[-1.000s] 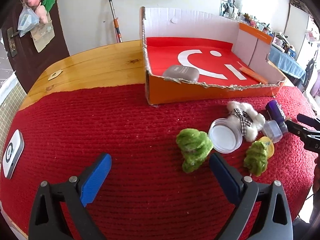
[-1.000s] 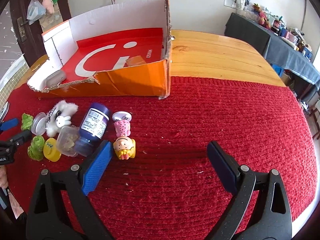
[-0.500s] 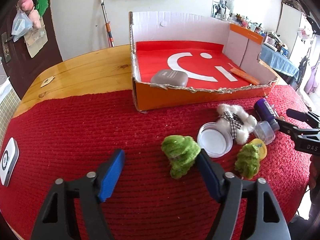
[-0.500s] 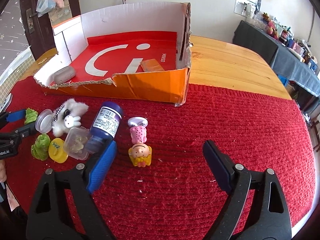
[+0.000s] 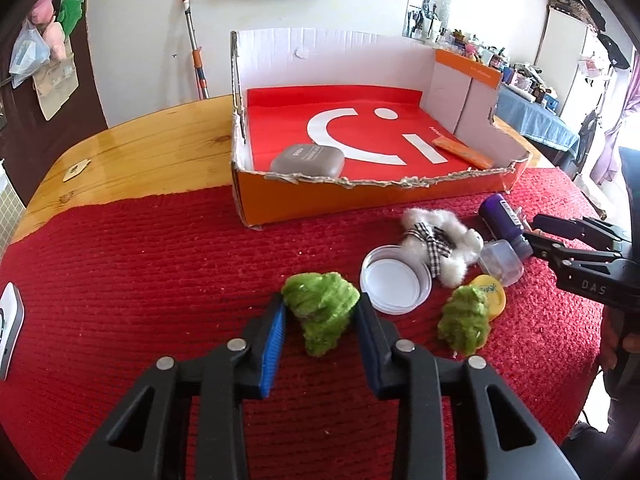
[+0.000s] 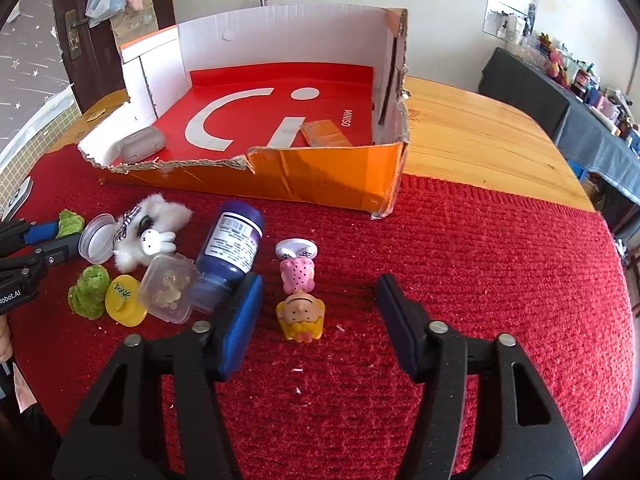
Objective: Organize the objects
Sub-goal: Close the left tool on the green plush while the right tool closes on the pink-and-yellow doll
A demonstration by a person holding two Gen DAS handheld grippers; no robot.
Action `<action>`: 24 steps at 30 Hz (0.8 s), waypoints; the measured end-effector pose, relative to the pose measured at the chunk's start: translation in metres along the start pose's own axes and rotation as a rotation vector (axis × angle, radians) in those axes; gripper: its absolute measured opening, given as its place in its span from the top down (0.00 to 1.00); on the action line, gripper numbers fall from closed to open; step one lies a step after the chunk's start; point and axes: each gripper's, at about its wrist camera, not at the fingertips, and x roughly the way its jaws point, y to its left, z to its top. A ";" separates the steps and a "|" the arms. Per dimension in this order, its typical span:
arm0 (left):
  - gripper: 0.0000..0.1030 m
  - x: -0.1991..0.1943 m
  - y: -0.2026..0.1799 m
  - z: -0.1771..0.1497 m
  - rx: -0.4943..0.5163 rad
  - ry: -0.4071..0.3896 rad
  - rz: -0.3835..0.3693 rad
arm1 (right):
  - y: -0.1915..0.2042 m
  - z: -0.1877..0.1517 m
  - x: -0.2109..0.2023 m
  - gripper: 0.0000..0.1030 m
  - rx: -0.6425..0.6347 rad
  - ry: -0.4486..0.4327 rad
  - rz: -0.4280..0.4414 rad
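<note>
Gripping green fuzzy toy (image 5: 320, 312) with left gripper (image 5: 320, 340) before orange box (image 5: 360, 196); right gripper (image 6: 320, 320) spread. Next: lift into box.

a broom handle (image 5: 195, 50) leans on the wall behind the wooden table (image 5: 132, 150).

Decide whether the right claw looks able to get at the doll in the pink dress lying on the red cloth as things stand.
Probably yes. The right claw is open, and the doll lies between its fingers with nothing over it. The purple bottle lies close beside the left finger, so that side is tight.
</note>
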 end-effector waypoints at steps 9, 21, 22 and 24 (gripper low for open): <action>0.68 -0.005 0.001 0.000 -0.024 -0.016 -0.016 | 0.000 -0.001 -0.005 0.79 0.017 -0.037 0.043; 0.68 -0.024 -0.005 0.007 -0.006 -0.072 -0.023 | 0.002 0.004 -0.020 0.79 0.017 -0.080 0.075; 0.68 -0.024 -0.006 0.007 -0.007 -0.071 -0.022 | 0.002 0.005 -0.020 0.79 0.017 -0.081 0.076; 0.68 -0.024 -0.006 0.007 -0.007 -0.069 -0.024 | 0.003 0.005 -0.019 0.79 0.018 -0.079 0.081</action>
